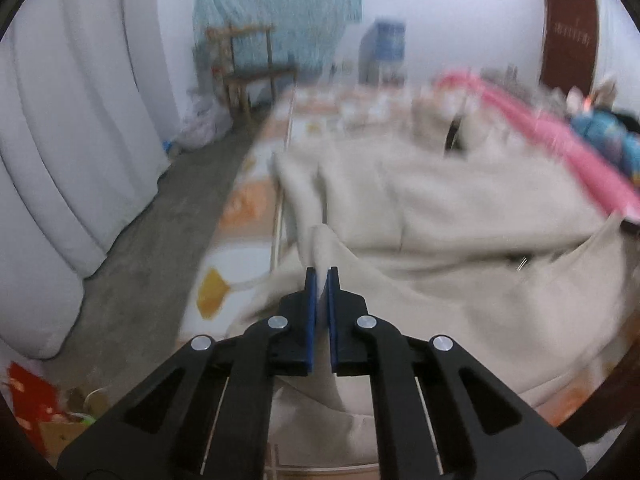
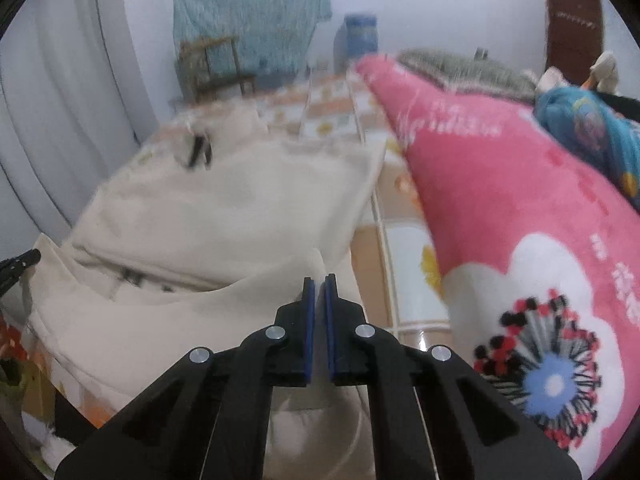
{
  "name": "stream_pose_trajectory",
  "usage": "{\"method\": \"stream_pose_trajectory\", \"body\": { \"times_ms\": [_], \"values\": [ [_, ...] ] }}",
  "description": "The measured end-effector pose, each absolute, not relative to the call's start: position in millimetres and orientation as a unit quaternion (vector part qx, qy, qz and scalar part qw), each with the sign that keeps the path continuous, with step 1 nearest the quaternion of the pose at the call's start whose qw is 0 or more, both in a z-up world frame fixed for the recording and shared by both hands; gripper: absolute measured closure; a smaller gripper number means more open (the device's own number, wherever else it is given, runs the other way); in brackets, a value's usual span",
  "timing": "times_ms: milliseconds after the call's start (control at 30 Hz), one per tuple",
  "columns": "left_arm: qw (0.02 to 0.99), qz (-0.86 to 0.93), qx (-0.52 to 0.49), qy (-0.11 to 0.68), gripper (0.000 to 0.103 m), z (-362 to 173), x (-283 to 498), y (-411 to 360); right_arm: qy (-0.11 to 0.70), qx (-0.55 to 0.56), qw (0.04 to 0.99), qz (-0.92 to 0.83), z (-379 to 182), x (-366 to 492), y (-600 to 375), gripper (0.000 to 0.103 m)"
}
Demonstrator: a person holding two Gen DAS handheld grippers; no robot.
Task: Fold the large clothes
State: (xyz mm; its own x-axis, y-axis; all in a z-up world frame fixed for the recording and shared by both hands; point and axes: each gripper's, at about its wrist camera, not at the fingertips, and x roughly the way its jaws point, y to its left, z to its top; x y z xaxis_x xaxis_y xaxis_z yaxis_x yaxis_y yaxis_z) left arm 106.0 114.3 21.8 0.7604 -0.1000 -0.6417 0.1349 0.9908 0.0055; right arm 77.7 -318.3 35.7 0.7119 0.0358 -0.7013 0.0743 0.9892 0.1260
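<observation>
A large cream garment (image 1: 460, 216) lies spread over the bed, with a small dark mark near its far end. My left gripper (image 1: 322, 274) is shut on a raised fold at the garment's left edge; the cloth peaks up between the blue pads. In the right wrist view the same cream garment (image 2: 224, 208) fills the left half. My right gripper (image 2: 319, 280) is shut on its near right corner, and the hem hangs in a curve from there toward the left gripper's tip (image 2: 20, 262) at the left rim.
The patterned orange-and-white bed sheet (image 1: 236, 208) shows beside the garment. A pink blanket (image 2: 500, 184) with a flower print rises on the right, with a blue garment (image 2: 592, 128) behind it. White curtains (image 1: 72, 140), a wooden chair (image 1: 248, 68) and bare floor lie left.
</observation>
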Motion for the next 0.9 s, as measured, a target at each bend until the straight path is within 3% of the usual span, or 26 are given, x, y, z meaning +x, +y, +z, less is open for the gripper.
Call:
{"method": "stream_pose_trajectory", "body": {
  "times_ms": [100,233,333,367,433,500,600,700,867,900],
  "values": [
    [0.948,-0.053,0.012,0.314,0.098,31,106,121,0.356,0.080,0.931,-0.021,43,73,-320,0.098],
    [0.926,-0.035,0.008,0.376,0.098,-9,138,123,0.370,0.096,0.923,-0.031,25,86,-326,0.098],
    [0.920,-0.015,0.011,0.391,0.086,-28,146,125,0.407,0.103,0.907,-0.038,5,101,-330,0.098],
    [0.923,-0.008,0.010,0.384,0.078,-25,143,126,0.412,0.108,0.904,-0.042,4,101,-331,0.097],
    [0.931,0.001,-0.001,0.365,0.066,-13,135,128,0.402,0.116,0.907,-0.044,14,94,-333,0.088],
    [0.939,-0.020,-0.027,0.342,0.065,3,121,128,0.378,0.109,0.918,-0.044,31,84,-329,0.066],
    [0.930,-0.119,-0.048,0.344,0.064,16,104,105,0.363,0.098,0.926,0.001,51,77,-311,0.052],
    [0.902,-0.200,-0.039,0.380,0.060,8,102,68,0.400,0.085,0.910,0.075,45,85,-276,0.044],
    [0.885,-0.198,0.027,0.421,0.060,-25,105,19,0.462,0.026,0.882,0.088,10,101,-228,0.044],
    [0.887,-0.184,0.049,0.420,0.061,-32,104,12,0.474,0.016,0.876,0.086,2,104,-222,0.055]
  ]
}}
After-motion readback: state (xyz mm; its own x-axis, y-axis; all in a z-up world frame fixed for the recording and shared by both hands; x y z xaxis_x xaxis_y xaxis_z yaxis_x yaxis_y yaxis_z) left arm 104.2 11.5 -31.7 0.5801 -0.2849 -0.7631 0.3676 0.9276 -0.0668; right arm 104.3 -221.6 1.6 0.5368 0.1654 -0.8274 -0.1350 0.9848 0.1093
